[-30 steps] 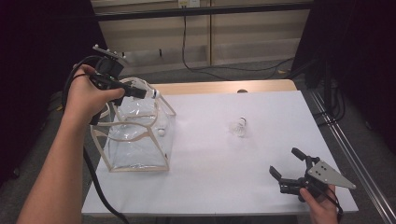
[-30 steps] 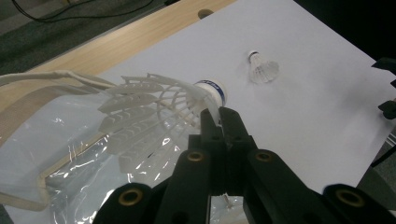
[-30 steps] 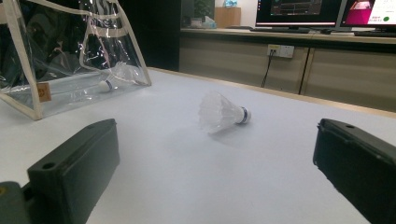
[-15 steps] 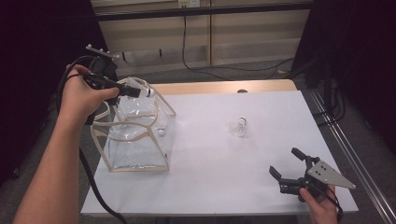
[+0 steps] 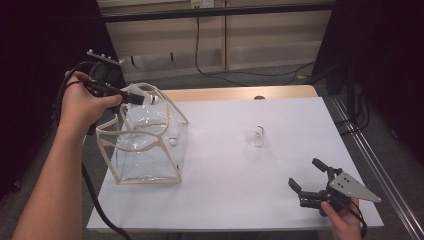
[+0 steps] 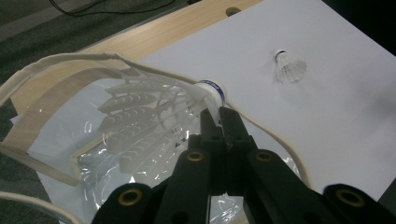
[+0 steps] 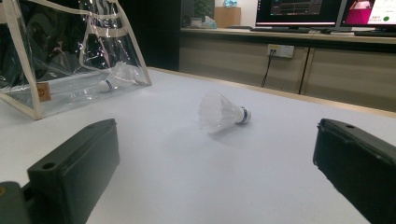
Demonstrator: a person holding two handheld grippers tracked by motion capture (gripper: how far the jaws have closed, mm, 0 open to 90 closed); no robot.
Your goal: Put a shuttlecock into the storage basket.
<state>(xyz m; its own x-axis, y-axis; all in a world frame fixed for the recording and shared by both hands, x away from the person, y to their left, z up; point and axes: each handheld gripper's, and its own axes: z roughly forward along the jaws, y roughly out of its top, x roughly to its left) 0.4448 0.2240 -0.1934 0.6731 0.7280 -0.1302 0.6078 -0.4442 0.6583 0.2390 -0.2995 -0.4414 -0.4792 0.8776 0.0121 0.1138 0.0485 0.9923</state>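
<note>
My left gripper (image 5: pixel 143 99) hangs over the mouth of a clear plastic bag with beige trim (image 5: pixel 148 180), shut on a white feathered shuttlecock (image 5: pixel 153 99). In the left gripper view the jaws (image 6: pixel 219 113) pinch the shuttlecock (image 6: pixel 211 89) just behind its blue-banded cork, above the bag's rim (image 6: pixel 70 58). A second shuttlecock (image 5: pixel 172 141) lies inside the bag. A third shuttlecock (image 5: pixel 256 136) lies on its side on the white table, in front of my right gripper (image 7: pixel 217 140). That right gripper (image 5: pixel 306 176) rests open near the front right corner.
The white tabletop (image 5: pixel 235 200) ends in a wooden strip (image 5: pixel 235 93) at the far edge. Black cables trail from both grippers. Beyond the table are a dark floor, wall panels and monitors (image 7: pixel 299 11).
My left hand has drifted slightly to the left with the shuttlecock still in its jaws. The right gripper has stayed still.
</note>
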